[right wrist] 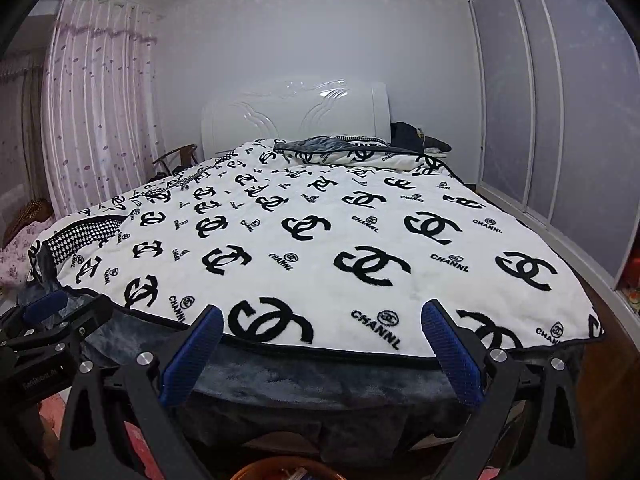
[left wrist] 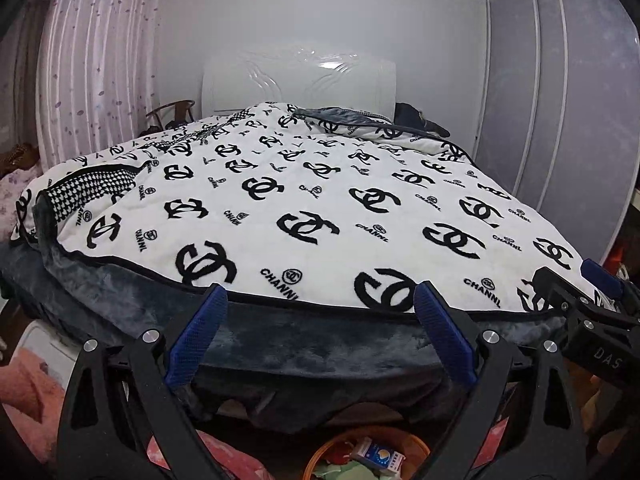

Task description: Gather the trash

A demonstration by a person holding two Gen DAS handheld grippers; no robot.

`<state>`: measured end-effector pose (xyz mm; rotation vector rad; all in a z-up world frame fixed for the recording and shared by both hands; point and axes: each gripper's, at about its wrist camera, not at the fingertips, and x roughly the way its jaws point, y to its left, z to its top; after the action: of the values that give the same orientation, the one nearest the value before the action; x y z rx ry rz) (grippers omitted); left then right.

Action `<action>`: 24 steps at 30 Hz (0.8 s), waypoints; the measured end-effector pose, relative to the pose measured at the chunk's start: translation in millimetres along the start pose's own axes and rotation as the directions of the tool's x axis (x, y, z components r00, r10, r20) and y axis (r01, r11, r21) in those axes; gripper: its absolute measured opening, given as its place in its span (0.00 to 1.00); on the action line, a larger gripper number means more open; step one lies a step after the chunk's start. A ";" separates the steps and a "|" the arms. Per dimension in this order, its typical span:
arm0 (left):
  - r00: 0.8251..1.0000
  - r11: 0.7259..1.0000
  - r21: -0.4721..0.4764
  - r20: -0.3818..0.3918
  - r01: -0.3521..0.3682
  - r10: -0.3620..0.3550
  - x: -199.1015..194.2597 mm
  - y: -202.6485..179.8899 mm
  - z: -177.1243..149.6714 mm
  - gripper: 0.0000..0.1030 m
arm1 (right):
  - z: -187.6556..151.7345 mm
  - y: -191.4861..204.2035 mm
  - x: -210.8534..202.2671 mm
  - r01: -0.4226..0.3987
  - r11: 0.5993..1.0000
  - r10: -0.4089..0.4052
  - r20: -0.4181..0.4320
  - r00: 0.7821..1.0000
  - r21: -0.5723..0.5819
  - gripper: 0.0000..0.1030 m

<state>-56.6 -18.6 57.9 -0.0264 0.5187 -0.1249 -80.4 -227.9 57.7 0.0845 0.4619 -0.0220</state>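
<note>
My left gripper (left wrist: pixel 320 300) is open and empty, held above the foot of a bed. My right gripper (right wrist: pixel 322 320) is open and empty too, beside it on the right; it shows at the right edge of the left wrist view (left wrist: pixel 592 280). The left gripper shows at the left edge of the right wrist view (right wrist: pixel 52 312). Below the grippers stands an orange bin (left wrist: pixel 320 456) holding a small white and blue carton (left wrist: pixel 380 456) and green scraps (left wrist: pixel 340 472). Its rim also shows in the right wrist view (right wrist: pixel 280 468).
The bed carries a white blanket with black logos (left wrist: pixel 320 200) over a dark grey plush cover (left wrist: pixel 300 352). A white headboard (left wrist: pixel 298 84) stands at the far end, a curtain (left wrist: pixel 100 60) left, a sliding wardrobe (left wrist: pixel 560 100) right. A pink cloth (left wrist: pixel 32 392) lies at lower left.
</note>
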 end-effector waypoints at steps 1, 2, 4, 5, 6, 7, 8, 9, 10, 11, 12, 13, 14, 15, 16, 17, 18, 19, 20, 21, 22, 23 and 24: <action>1.000 1.000 0.000 0.002 -0.003 0.003 -0.4 0.3 0.2 0.89 | 0.0 0.1 -0.1 -0.001 1.000 0.001 0.000 1.000 -0.001 0.95; 1.000 1.000 0.000 0.003 -0.006 0.006 -1.0 0.8 -0.1 0.89 | 0.0 0.3 -0.2 0.000 1.000 0.000 0.000 1.000 -0.001 0.95; 1.000 1.000 0.000 0.004 -0.009 0.009 -1.7 1.5 0.3 0.89 | 0.0 0.4 -0.5 0.000 1.000 0.000 0.000 1.000 0.001 0.95; 1.000 1.000 0.000 0.005 -0.009 0.009 -1.9 1.6 0.7 0.89 | -0.2 0.3 -0.6 -0.001 1.000 0.001 0.000 1.000 0.002 0.95; 1.000 1.000 -0.001 0.005 -0.011 0.011 -2.0 1.6 0.6 0.89 | 0.0 0.3 -0.2 -0.001 1.000 0.001 0.000 1.000 0.001 0.95; 1.000 1.000 -0.001 0.005 -0.010 0.010 -2.2 1.5 0.7 0.89 | -0.3 0.7 -1.1 -0.001 1.000 0.001 0.000 1.000 0.001 0.95; 1.000 1.000 0.001 0.003 -0.010 0.010 -2.2 1.4 0.5 0.89 | -0.4 0.7 -1.2 -0.001 1.000 0.001 0.000 1.000 0.001 0.95; 1.000 1.000 0.000 0.005 -0.011 0.011 -2.4 0.9 0.5 0.89 | -0.9 1.1 -1.4 -0.002 1.000 0.002 -0.001 1.000 0.001 0.95; 1.000 1.000 0.000 0.006 -0.013 0.013 -2.3 0.6 0.6 0.89 | -0.7 1.0 -1.1 -0.003 1.000 0.003 -0.002 1.000 0.000 0.95; 1.000 1.000 0.000 0.006 -0.014 0.014 -2.5 0.6 0.5 0.89 | -0.8 0.9 -1.7 -0.003 1.000 0.003 -0.002 1.000 0.001 0.95; 1.000 1.000 0.002 0.007 -0.012 0.012 -2.6 0.5 0.9 0.89 | -1.3 1.3 -1.9 -0.003 1.000 0.003 -0.003 1.000 0.000 0.95; 1.000 1.000 0.006 0.006 -0.009 0.009 -2.6 0.4 1.0 0.89 | -1.6 1.3 -2.9 -0.004 1.000 0.004 -0.004 1.000 -0.001 0.95; 1.000 1.000 0.008 0.006 -0.008 0.008 -2.7 0.3 1.2 0.89 | -2.0 1.5 -3.3 -0.005 1.000 0.005 -0.005 1.000 -0.001 0.95; 1.000 1.000 0.010 0.007 -0.007 0.007 -2.9 0.4 1.1 0.89 | -2.0 1.2 -3.6 -0.006 1.000 0.006 -0.005 1.000 0.000 0.95; 1.000 1.000 0.010 0.007 -0.008 0.008 -2.8 0.0 1.2 0.89 | -2.3 1.1 -3.9 -0.005 1.000 0.005 -0.008 1.000 -0.002 0.95; 1.000 1.000 0.010 0.007 -0.010 0.010 -2.9 0.3 1.3 0.89 | -2.6 1.2 -4.2 -0.005 1.000 0.005 -0.009 1.000 -0.003 0.95; 1.000 1.000 0.008 0.006 -0.010 0.010 -2.9 -0.1 1.0 0.89 | -2.6 0.5 -3.8 -0.006 1.000 0.006 -0.010 1.000 -0.003 0.95; 1.000 1.000 0.007 0.007 -0.010 0.010 -3.3 0.3 1.1 0.89 | -2.7 -0.1 -4.0 -0.006 1.000 0.006 -0.010 1.000 -0.001 0.95; 1.000 1.000 0.007 0.007 -0.009 0.009 -3.6 0.4 1.1 0.89 | -3.2 -0.4 -4.3 -0.007 1.000 0.007 -0.010 1.000 -0.001 0.95; 1.000 1.000 0.009 0.006 -0.010 0.010 -3.5 0.3 1.1 0.89 | -3.6 -0.6 -4.5 -0.006 1.000 0.006 -0.012 1.000 -0.002 0.95; 1.000 1.000 0.009 0.006 -0.011 0.011 -3.6 0.2 1.0 0.89 | -2.9 -0.1 -3.1 -0.005 1.000 0.005 -0.013 1.000 -0.004 0.95; 1.000 1.000 0.010 0.005 -0.009 0.009 -3.7 0.5 1.0 0.89 | -3.4 -0.4 -2.4 -0.006 1.000 0.006 -0.015 1.000 -0.003 0.95; 1.000 1.000 0.010 0.005 -0.009 0.009 -3.8 0.6 1.1 0.89 | -3.8 -0.5 -1.8 -0.007 1.000 0.007 -0.017 1.000 -0.003 0.95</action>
<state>-59.2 -17.5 60.7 -0.0140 0.5127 -0.1185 -83.7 -228.1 55.1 0.0838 0.4786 -0.0140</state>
